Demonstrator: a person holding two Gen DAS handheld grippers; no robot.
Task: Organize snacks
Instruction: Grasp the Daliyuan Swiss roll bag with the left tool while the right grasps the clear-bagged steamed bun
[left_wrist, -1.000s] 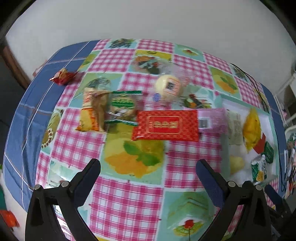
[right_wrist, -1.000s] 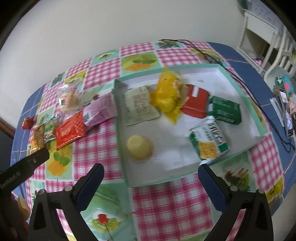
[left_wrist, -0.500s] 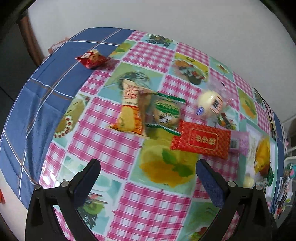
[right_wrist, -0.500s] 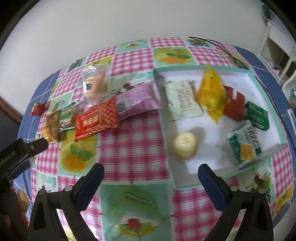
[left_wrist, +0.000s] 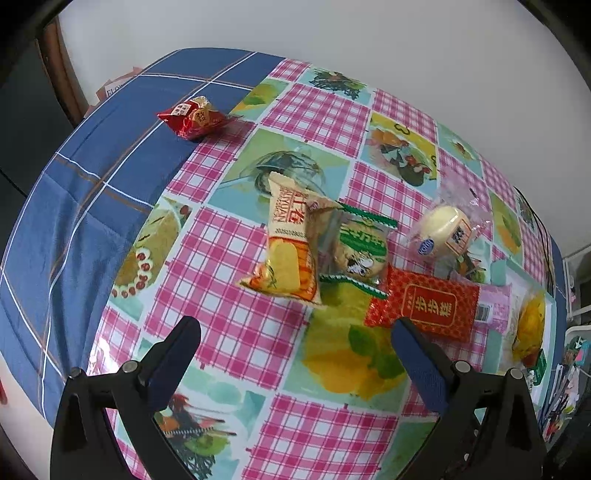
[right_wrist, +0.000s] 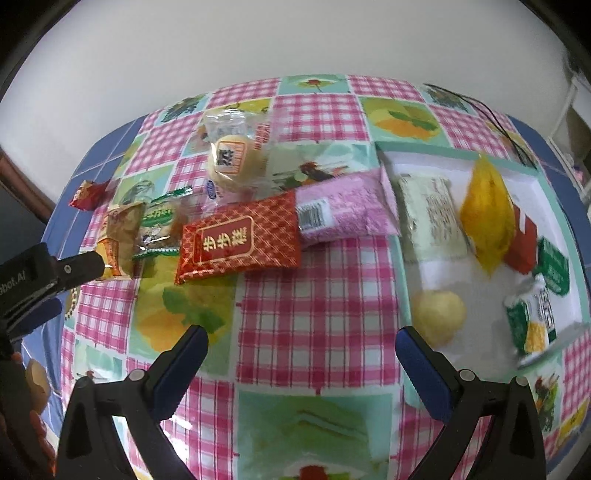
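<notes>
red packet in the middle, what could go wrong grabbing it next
1. The red packet overlaps the pink packet, so closing on that end might drag both along.
2. The green-edged snack and orange packet overlap just beside it; a wide-open left tool may bump them.
3. The tray already looks crowded, and the pink packet leans on its near rim, so a drop there could land on the edge.

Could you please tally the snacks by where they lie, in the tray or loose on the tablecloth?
In the tray: 6
Loose on the tablecloth: 6, counting the pink packet that touches the tray's edge
Total: 12
</notes>
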